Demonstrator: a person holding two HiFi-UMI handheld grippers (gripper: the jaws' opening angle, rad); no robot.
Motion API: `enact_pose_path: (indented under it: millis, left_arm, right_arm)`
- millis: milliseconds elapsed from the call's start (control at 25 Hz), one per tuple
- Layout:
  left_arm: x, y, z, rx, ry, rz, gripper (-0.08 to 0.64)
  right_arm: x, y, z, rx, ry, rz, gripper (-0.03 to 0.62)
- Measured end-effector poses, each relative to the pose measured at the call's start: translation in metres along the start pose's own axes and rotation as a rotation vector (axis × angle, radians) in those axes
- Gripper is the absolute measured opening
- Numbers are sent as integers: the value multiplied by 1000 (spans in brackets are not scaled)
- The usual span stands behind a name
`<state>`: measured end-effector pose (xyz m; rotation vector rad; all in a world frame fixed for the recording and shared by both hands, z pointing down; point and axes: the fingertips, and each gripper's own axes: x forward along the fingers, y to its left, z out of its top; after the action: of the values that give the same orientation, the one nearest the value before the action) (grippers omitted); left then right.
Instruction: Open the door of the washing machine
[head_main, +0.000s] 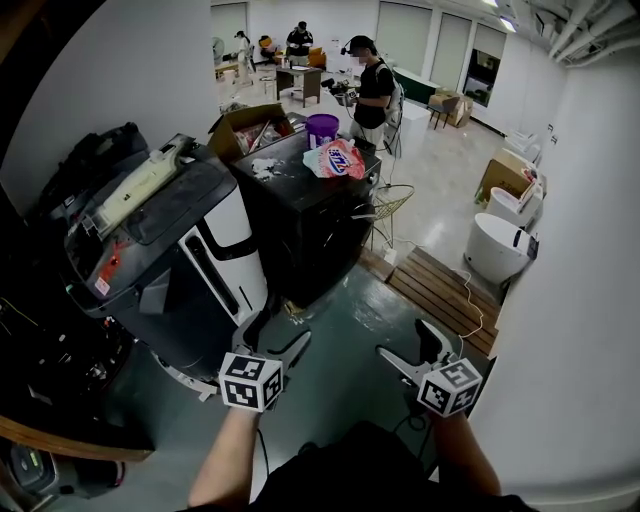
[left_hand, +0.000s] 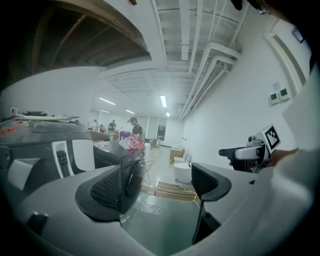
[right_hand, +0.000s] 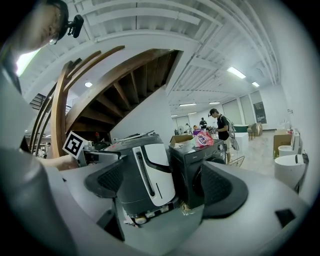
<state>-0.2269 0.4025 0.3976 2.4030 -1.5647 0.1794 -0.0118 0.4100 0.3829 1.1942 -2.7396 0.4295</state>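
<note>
At the left of the head view stands a grey-and-white appliance (head_main: 190, 250). Just beside it, at centre frame, is the black washing machine (head_main: 300, 215), with a pink detergent bag (head_main: 335, 160) on its top. In the left gripper view the machine's round door (left_hand: 134, 177) looks shut against the front. Low in the frame, the left gripper (head_main: 278, 335) hovers with its jaws released and nothing between them. To its right, the right gripper (head_main: 408, 342) is likewise spread wide and empty, and neither touches the door. Further right, a wooden pallet (head_main: 435, 285) lies on the floor
</note>
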Motion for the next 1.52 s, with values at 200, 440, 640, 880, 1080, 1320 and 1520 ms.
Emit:
enact_pose_path:
  millis: [200, 440, 640, 880, 1080, 1320, 1520]
  left_arm:
    - [3, 7, -8, -19, 5, -2, 442]
    - [42, 15, -10, -41, 41, 3, 440]
    - [99, 17, 1, -44, 71, 9, 440]
    - [179, 16, 15, -23, 104, -12, 440]
    - [235, 7, 12, -16, 164, -42, 440]
    - [285, 0, 11, -18, 201, -48, 440]
    - [318, -4, 13, -34, 200, -67, 440]
  right_arm:
    - [10, 3, -8, 0, 34, 30, 486]
    - [35, -24, -10, 31, 43, 74, 485]
    - [60, -78, -7, 76, 39, 72, 485]
    - [89, -147, 7, 127, 15, 71, 485]
    - [98, -198, 3, 189, 17, 55, 485]
    - [103, -248, 7, 213, 31, 36, 485]
    - [108, -276, 15, 202, 50, 20, 485]
